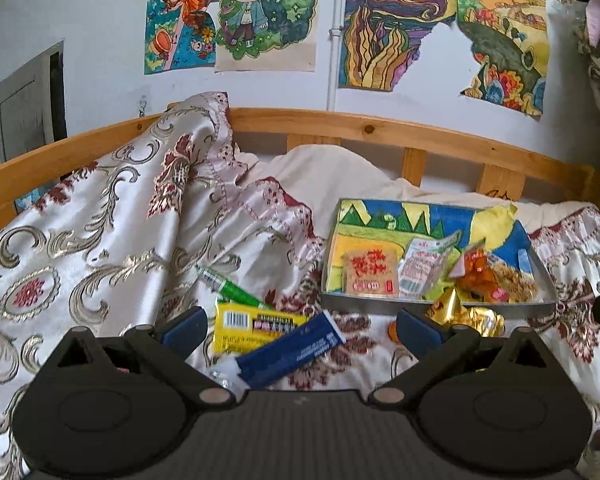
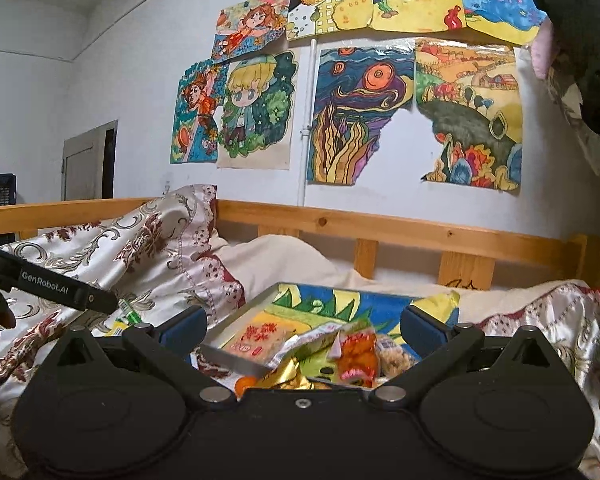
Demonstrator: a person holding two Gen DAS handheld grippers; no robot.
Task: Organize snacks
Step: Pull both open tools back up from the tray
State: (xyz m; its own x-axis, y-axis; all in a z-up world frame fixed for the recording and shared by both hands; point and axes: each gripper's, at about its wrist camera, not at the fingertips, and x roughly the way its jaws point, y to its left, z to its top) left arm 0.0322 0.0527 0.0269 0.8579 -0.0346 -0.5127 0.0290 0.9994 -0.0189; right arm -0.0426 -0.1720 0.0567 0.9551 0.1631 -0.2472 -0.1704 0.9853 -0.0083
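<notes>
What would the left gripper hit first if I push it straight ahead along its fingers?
Most likely the blue rectangular snack packet, lying slanted between the open fingers of the left gripper, with the yellow barcoded packet just behind it on the patterned satin bedspread. Depth is uncertain in this fisheye view.

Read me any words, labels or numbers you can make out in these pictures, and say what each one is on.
"GenRobot.AI": white letters on the black left gripper body, seen from the right wrist.
Yellow packet: barcode and dark print, too blurred.
Blue packet: white print, too blurred.
Snack packs in the tray: red characters, unreadable.
</notes>
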